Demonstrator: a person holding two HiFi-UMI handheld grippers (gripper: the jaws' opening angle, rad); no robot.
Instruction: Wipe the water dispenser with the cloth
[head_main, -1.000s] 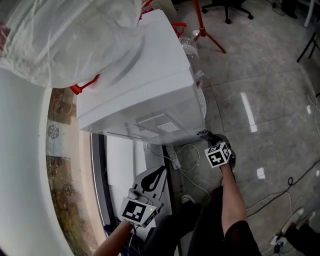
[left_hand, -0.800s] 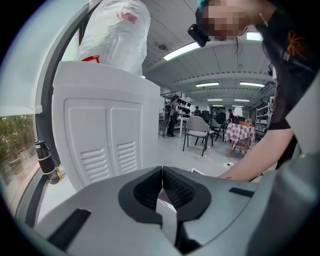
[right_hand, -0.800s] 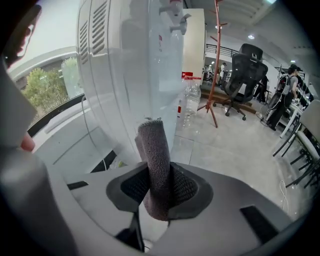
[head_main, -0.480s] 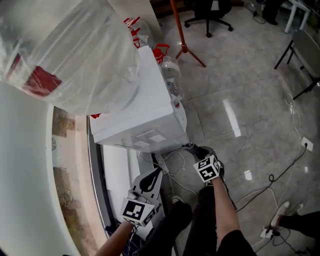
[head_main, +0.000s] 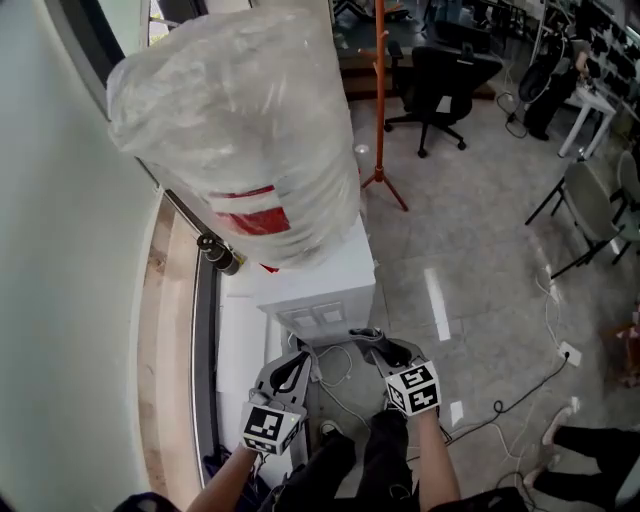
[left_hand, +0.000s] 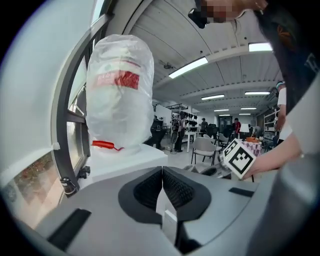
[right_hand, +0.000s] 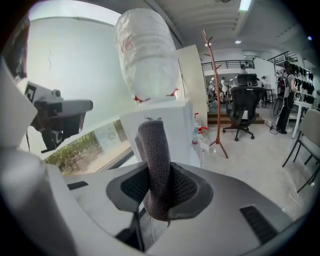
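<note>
The white water dispenser stands against the window wall, its big bottle wrapped in clear plastic on top. It also shows ahead in the left gripper view and the right gripper view. My right gripper is shut on a folded grey cloth that sticks up between its jaws, just in front of the dispenser's lower front. My left gripper is shut with nothing in it, low and to the left of the dispenser.
White cables lie on the floor below the dispenser. An orange coat stand and a black office chair are behind it. A window frame runs along the left. Glossy tiled floor spreads to the right.
The head view has tilted up and pulled back, so the whole bottle and the room beyond now show. Both grippers sit lower in frame and closer together below the dispenser.
</note>
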